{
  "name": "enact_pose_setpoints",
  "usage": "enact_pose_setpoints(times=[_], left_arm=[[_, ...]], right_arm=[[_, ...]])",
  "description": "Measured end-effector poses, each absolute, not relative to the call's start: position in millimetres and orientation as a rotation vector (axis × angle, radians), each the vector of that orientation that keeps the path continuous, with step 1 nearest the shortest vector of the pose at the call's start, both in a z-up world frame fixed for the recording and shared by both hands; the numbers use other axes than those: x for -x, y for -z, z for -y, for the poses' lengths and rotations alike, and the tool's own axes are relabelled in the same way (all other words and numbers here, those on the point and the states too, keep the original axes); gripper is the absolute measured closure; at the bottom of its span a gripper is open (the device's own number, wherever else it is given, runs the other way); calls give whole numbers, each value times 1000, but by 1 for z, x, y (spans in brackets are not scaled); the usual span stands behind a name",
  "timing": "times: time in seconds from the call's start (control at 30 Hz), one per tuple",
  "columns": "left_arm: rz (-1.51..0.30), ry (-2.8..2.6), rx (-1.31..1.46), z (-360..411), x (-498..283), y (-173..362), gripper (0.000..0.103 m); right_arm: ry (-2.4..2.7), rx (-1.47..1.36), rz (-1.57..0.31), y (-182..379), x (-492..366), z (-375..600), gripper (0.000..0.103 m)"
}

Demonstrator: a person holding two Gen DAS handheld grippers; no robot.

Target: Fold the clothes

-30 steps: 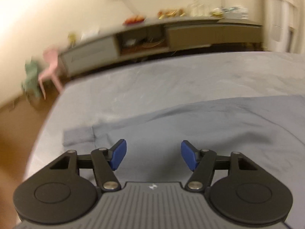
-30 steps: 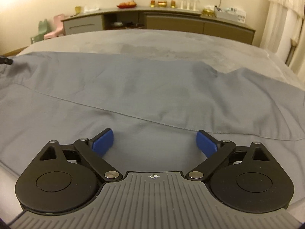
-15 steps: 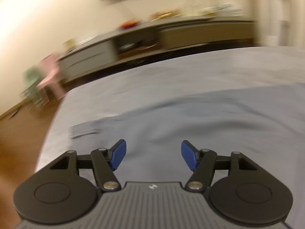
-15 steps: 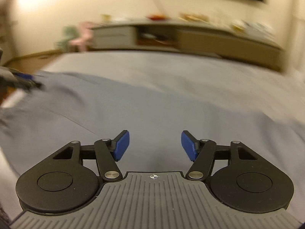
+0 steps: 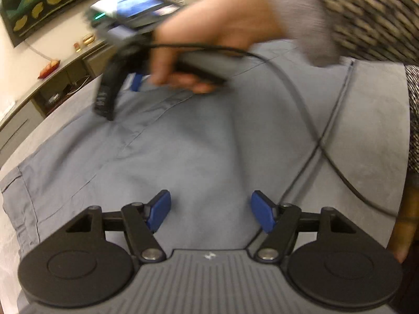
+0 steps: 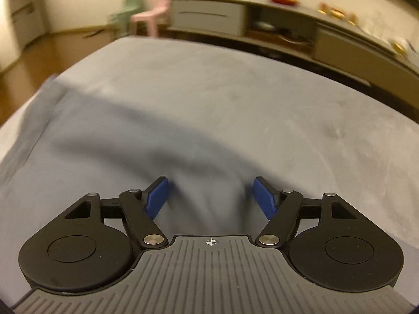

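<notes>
Both tongs (image 5: 210,210) (image 6: 210,198) gape wide over grey trousers (image 5: 183,144) (bed (image 6: 262,99), sideboard (image 6: 262,23) behind).

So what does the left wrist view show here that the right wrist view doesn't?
Only the left wrist view shows the person's hand holding the right tool over the grey garment, the black cables trailing across it, a patterned sleeve and a wall hanging.

Only the right wrist view shows the pink chair, the green chair and the wooden floor.

Both show the garment on the bed, the sideboard, and an open tool in the foreground; the left tool is empty.
</notes>
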State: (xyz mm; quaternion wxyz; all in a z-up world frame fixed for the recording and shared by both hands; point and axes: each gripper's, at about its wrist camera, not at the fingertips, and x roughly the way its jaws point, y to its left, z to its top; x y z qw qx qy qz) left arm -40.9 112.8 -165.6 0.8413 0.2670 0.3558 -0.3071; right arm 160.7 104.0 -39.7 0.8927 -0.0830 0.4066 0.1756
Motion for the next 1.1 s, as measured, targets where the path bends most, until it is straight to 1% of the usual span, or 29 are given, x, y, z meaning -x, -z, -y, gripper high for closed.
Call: enact_pose_setpoints(times=[0.07,0.13,0.23,0.27,0.3,0.37,0.43,0.5,0.53,0.57,0.6,0.63,0.7,0.73,0.8,0.83,0.87,0.93,1.07,1.1], left_arm=[[-753,659,-561,-114,39,165,34],[-740,658,-534,-122,39,158,36],[-686,613,-395,-159,40,134,35],[-680,552,-351,-179,36,127,35],[-688,485,-327,-198,32,123,35],[-756,338,-305,-231,17,129,35],[-823,236,-287,-254,6,140,36],[-849,189,-262,-269,0,148,29],[-848,180,-244,-274,0,147,29],[-846,169,-228,-278,0,146,29],[-839,141,-210,-280,2,140,32],[-818,119,-183,-280,9,128,33],[-753,80,-109,-281,26,103,31],[-710,58,-61,-284,34,91,26],[-643,0,82,-296,44,74,19],[-620,-32,162,-304,50,67,19],[-611,-70,243,-312,57,64,18],[-598,-148,404,-327,74,59,12],[-615,-203,595,-340,109,76,10],[-637,-208,625,-341,112,82,9]], right_arm=[[-343,168,-845,37,-171,-107,34],[-367,133,-815,24,-145,-96,36],[-403,82,-770,4,-106,-79,55],[-415,64,-755,-3,-93,-73,50],[-426,47,-739,-9,-80,-68,46],[-452,16,-710,-21,-48,-55,39],[-473,22,-724,-12,3,-37,35],[-452,41,-776,9,37,-17,35],[-422,41,-785,20,47,-5,36],[-393,40,-794,32,57,7,34],[-365,42,-802,39,66,17,30],[-342,49,-809,39,73,21,29],[-305,68,-817,36,88,25,29],[-315,96,-801,33,97,18,29],[-361,169,-759,24,119,-5,28],[-419,217,-725,20,132,-26,26],[-476,265,-689,16,144,-46,21],[-587,366,-619,10,167,-88,16],[-737,607,-527,23,192,-169,17],[-749,651,-515,28,192,-184,19]])
